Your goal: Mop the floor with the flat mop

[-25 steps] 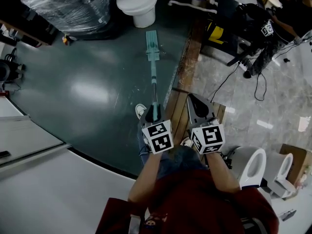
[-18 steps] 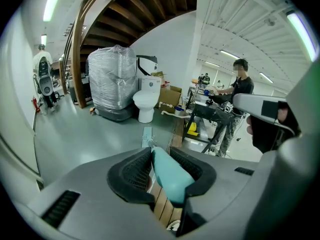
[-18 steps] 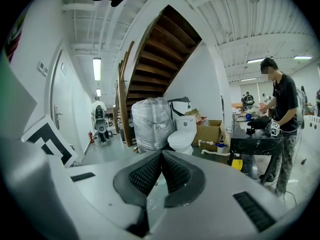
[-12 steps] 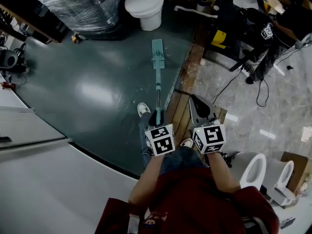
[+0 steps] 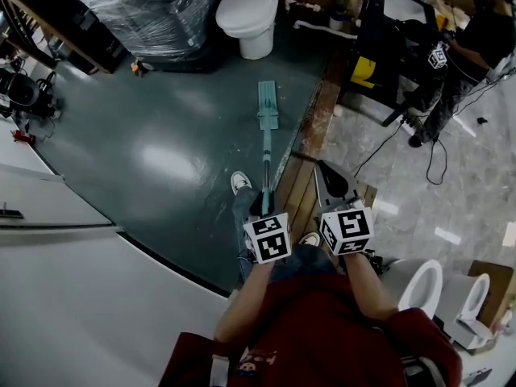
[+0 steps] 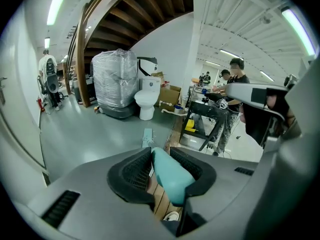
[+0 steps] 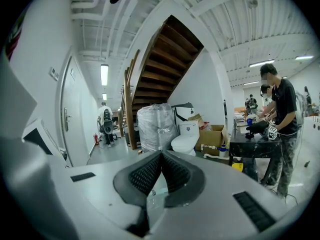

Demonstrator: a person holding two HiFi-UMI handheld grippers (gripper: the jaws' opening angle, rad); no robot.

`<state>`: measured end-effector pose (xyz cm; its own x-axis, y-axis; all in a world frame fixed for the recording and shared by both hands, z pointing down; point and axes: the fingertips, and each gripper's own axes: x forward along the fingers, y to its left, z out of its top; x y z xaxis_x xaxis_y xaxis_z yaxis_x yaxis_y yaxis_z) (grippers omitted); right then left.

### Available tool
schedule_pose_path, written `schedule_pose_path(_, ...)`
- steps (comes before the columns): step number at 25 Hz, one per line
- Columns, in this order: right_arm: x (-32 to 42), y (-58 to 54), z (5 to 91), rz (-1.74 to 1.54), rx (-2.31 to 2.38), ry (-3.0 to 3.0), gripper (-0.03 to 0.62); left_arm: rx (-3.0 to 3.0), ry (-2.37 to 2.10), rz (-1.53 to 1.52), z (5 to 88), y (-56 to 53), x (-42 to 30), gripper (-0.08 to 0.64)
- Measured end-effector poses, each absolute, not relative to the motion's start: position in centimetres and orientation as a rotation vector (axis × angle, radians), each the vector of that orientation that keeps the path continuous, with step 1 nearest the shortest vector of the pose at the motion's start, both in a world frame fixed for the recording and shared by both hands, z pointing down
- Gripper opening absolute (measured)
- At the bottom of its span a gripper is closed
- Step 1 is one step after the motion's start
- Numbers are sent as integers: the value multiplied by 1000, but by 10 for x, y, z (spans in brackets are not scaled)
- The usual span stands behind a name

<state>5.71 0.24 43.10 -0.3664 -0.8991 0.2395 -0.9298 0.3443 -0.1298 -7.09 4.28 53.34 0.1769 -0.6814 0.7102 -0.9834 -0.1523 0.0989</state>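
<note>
The left tongs [image 5: 260,204] clamp the flat mop [image 5: 267,111] by its teal handle, its pad on the green floor [image 5: 161,151] near the white toilet [image 5: 251,10]; the right tongs [image 5: 331,177] are pressed together, empty.

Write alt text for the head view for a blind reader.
Seen from above, a person's left gripper clamps the handle of a teal flat mop, whose head lies on a glossy dark green floor. The right gripper is held beside it, closed on nothing. A white toilet and a plastic-wrapped bundle stand beyond the mop.
</note>
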Motion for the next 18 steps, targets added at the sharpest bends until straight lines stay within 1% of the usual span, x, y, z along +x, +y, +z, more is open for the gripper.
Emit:
schedule_pose_path(11, 44, 29, 405, 337, 1654, -2548, 17, 1896, -1577, 713, 507, 96, -81, 127)
schedule_pose_path(18, 34, 35, 391, 310, 1636, -2583, 17, 1890, -1592, 641, 485, 107, -81, 127)
